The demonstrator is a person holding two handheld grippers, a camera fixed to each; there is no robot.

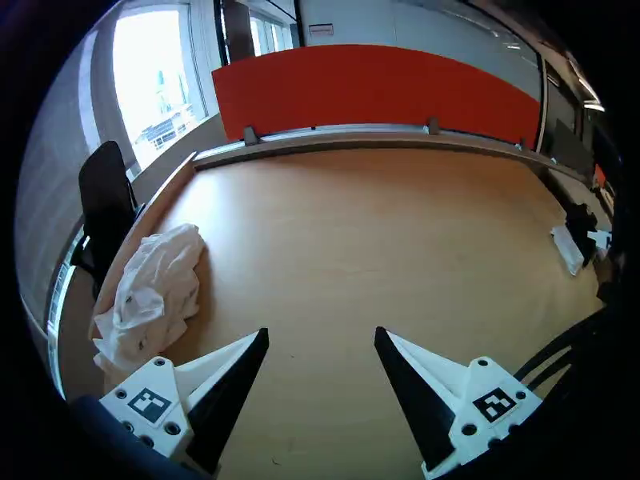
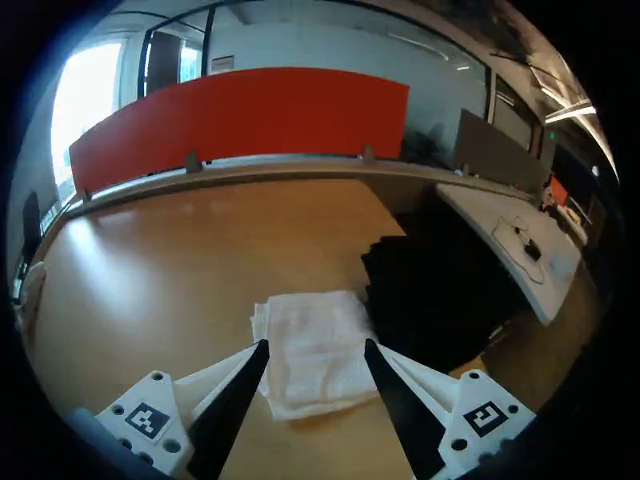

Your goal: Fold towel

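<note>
Lying crumpled at the left edge of the wooden desk (image 1: 360, 240) is a white cloth (image 1: 156, 292), beside the left gripper (image 1: 320, 336), its 2 fingers spread over bare wood. The right gripper (image 2: 312, 346) is spread too, tips framing a folded white towel (image 2: 316, 360) near the desk's right edge.

The place is an open-plan office: a long wooden desk (image 1: 360, 240) carries a red divider screen (image 1: 376, 92) along its far edge, a black office chair (image 1: 104, 200) stands off its left edge by tall windows (image 1: 152, 88), and a neighbouring white desk (image 2: 512, 232) sits below a grey partition (image 2: 496, 156).
</note>
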